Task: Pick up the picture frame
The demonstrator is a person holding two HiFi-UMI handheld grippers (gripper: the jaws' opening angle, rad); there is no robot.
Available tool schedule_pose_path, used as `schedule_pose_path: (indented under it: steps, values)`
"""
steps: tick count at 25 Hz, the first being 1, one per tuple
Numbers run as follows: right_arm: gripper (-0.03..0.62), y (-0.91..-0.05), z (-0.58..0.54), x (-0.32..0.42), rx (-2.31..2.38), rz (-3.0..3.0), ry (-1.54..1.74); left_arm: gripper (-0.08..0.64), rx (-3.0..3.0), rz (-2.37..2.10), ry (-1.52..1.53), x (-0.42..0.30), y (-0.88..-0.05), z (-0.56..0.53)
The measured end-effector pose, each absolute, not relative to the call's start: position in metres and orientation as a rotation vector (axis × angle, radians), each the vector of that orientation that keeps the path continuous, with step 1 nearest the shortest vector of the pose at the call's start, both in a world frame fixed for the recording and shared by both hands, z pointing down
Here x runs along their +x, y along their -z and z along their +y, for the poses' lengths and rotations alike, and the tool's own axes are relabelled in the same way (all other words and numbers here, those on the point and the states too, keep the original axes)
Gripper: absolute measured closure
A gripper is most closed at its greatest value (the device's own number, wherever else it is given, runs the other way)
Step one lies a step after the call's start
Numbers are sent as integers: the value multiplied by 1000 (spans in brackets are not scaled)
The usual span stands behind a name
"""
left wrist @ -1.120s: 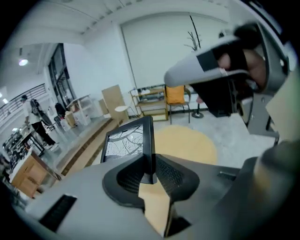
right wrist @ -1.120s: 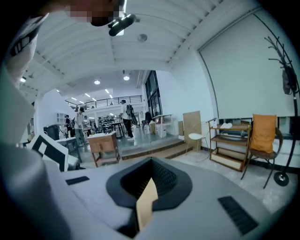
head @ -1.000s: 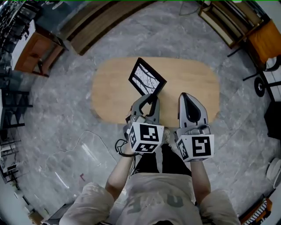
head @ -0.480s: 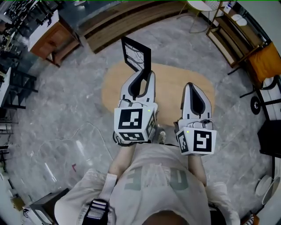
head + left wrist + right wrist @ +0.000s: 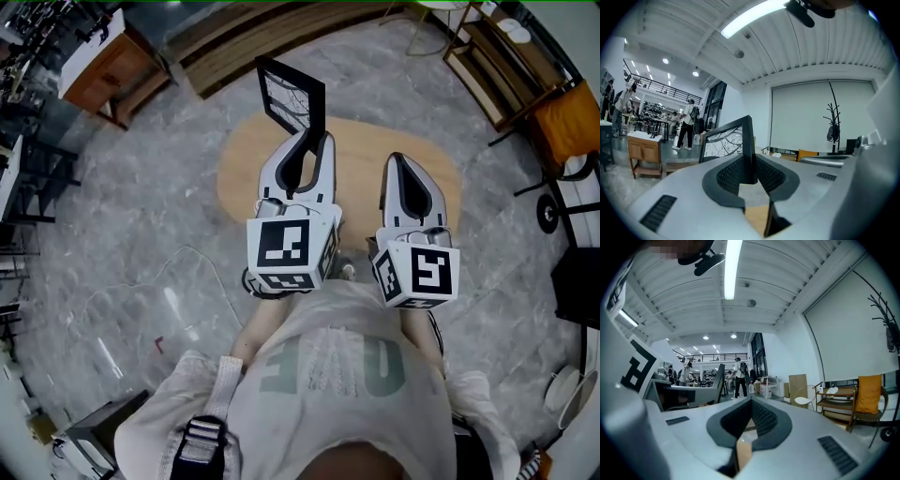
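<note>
The picture frame is black with a branch print and stands upright in the air above the far left edge of the oval wooden table. My left gripper is shut on its lower edge. In the left gripper view the frame rises from between the ribbed pads, pinched at its right side by the left gripper. My right gripper hovers beside it over the table, jaws together and nothing in them. In the right gripper view the right gripper points level, with the frame edge-on at the left.
A wooden cabinet stands at far left and a long wooden bench behind the table. Shelving and an orange chair stand at the right. A cable lies on the grey floor. People walk in the background.
Both grippers have risen. The frame, earlier low over the table, has been lifted and turned upright. Little has moved in the last half second.
</note>
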State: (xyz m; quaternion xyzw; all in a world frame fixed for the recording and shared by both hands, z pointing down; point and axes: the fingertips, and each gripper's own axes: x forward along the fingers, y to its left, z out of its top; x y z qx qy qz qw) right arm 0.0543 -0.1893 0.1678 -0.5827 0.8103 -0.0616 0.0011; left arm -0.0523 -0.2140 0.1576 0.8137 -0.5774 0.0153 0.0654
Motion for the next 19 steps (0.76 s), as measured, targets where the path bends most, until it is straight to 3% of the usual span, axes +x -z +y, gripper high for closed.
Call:
schedule_pose_path:
  steps: [19]
  values:
    - [588, -174, -188, 43, -1846, 2587, 183, 479, 2497, -1692, -53, -53, -156, -213]
